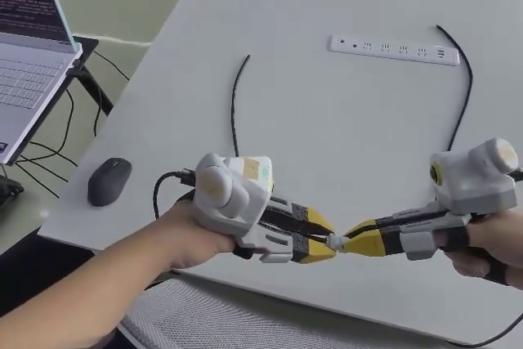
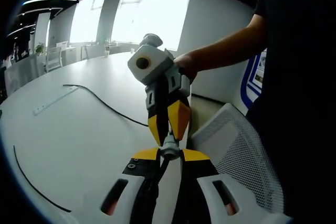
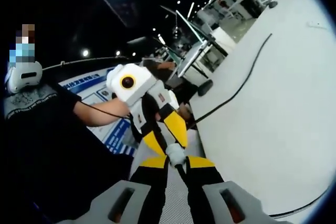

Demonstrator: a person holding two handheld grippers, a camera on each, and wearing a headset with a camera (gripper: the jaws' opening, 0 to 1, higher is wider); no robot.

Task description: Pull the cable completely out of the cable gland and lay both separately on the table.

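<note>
At tabletop (image 1: 327, 128) front edge, mouse (image 1: 109, 181) & power strip (image 1: 396, 48) beyond, L gripper (image 1: 325, 240) fingers (image 1: 315, 223) clench cable gland (image 1: 335, 242), tip-to-tip w/ R gripper (image 1: 350, 244) clenching cable (image 3: 181, 171).

A white power strip (image 1: 394, 48) lies on the tabletop (image 1: 327, 136). A black mouse (image 1: 109, 181) sits near its edge, a laptop (image 1: 29, 55) beyond.

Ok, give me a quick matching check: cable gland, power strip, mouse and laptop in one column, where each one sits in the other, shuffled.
1. cable gland
2. power strip
3. mouse
4. laptop

a. beside the table, off its left side
b. on the table, at its left edge
c. at the left tool's tip, its cable running into the right tool
d. on the table's far side

Pairs: 1-c, 2-d, 3-b, 4-a
</note>
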